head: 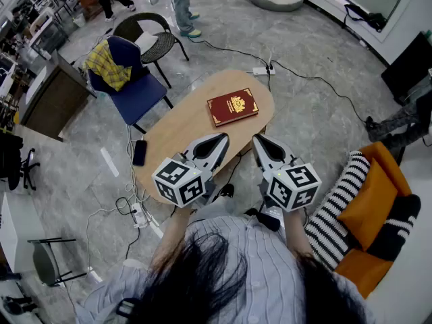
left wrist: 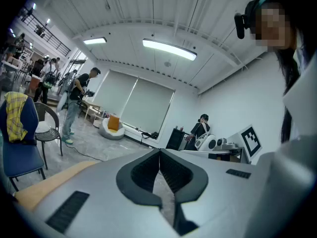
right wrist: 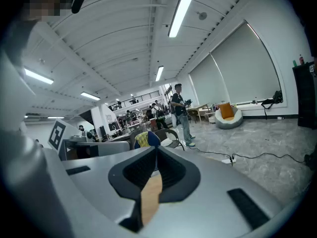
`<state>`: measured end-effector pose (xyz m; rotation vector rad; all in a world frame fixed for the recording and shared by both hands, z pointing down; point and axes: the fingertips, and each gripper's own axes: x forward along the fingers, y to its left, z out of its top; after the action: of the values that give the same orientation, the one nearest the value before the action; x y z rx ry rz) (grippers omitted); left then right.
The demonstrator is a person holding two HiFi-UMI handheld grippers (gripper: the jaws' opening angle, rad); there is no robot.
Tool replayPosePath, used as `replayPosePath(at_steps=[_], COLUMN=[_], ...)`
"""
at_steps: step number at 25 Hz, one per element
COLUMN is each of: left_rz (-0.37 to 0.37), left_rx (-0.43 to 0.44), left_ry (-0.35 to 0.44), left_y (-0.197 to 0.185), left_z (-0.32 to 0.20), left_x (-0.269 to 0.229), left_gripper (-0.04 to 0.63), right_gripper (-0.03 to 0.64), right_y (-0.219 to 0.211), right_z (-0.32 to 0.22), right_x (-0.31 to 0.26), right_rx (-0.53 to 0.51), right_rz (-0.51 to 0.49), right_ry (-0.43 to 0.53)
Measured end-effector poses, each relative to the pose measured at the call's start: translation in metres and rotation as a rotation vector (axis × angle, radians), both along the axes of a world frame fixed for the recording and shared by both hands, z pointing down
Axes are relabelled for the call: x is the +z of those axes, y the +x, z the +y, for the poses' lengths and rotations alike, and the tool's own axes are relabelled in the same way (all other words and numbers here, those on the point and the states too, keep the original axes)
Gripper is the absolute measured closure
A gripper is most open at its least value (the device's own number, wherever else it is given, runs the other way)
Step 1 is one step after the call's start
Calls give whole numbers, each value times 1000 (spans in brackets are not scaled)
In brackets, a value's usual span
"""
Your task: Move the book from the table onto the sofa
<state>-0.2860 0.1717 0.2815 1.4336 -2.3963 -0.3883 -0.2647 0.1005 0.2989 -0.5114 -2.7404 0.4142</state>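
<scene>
On the table [head: 181,125], book [head: 232,106]; left hand-held gripper [head: 222,138], right hand-held gripper [head: 258,140] closed, empty

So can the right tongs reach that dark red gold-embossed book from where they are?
Probably yes: the right tongs hover shut, short of the dark red gold-embossed book, with only bare oval wooden table between; they'd need opening.

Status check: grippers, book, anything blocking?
Left gripper shut, empty. Right gripper shut, empty. Book flat on table, untouched. Nothing between grippers and book.
</scene>
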Motion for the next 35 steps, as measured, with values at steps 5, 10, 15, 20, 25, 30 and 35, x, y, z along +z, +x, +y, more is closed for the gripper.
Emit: replayPosePath(at_steps=[5, 10, 15, 20, 25, 30, 35], left_rz=[-3, 25, 32, 28, 3, -15, -19], left_rx=[15, 1, 1, 16, 19, 28, 45], left_ry=[-39, -36, -36, -37, -42, -53, -64], left_y=[-7, -16, -36, -55, -84, -111, -133], left_z=[8, 16, 21, 23, 30, 35, 43], left_x=[6, 16, 17, 19, 15, 12, 14], left_gripper=[584, 584, 584, 584, 584, 584, 584], right_gripper=[592, 591, 591, 591, 591, 591, 591], right_y=[-11, -18, -33, -53, -83, -114, -140], right_z=[11, 5, 3, 7, 14, 18, 26], right_x=[4, 12, 14, 16, 15, 18, 22], right_rx=[18, 61, 86, 86, 82, 83, 85], right_rz=[8, 28, 36, 34, 21, 19, 25], right_ry=[-2, 4, 9, 14, -1, -21, -20])
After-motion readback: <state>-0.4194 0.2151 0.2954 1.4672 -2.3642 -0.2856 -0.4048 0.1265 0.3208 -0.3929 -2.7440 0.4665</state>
